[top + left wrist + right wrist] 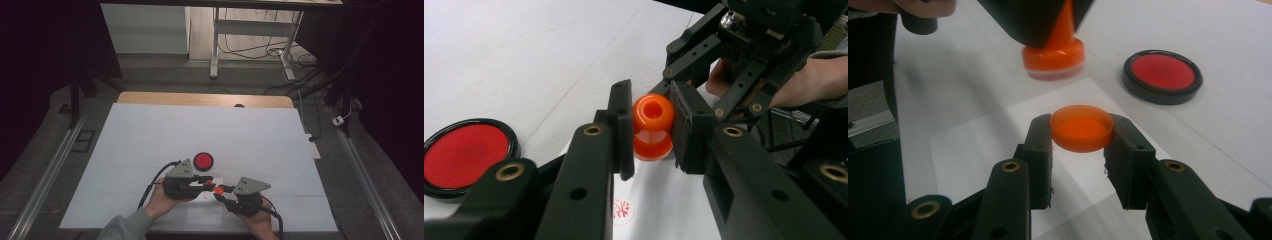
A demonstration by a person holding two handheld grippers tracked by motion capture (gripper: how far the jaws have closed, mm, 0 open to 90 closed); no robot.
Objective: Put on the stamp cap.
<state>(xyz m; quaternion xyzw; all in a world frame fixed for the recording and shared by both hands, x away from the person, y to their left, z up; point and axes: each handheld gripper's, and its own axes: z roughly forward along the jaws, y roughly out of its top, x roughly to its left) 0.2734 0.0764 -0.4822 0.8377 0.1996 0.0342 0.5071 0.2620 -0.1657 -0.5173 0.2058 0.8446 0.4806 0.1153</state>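
Note:
My left gripper [651,131] is shut on the knob handle of an orange stamp [653,142], held just above the table. My right gripper [1081,131] is shut on the stamp's shallow orange cap [1081,126], open side up, a little in front of and below the stamp's base [1053,56]. In the high view the left gripper [208,182] and the right gripper [220,192] meet tip to tip near the table's front edge, with the cap [218,190] between them. A round red ink pad [203,160] in a black case lies just behind them.
A white sheet of paper [973,145] lies under both grippers and bears a small red stamp mark [623,210]. The ink pad [466,155] lies left of the left jaws and right of the right jaws [1162,75]. The white table top [150,135] stretches behind.

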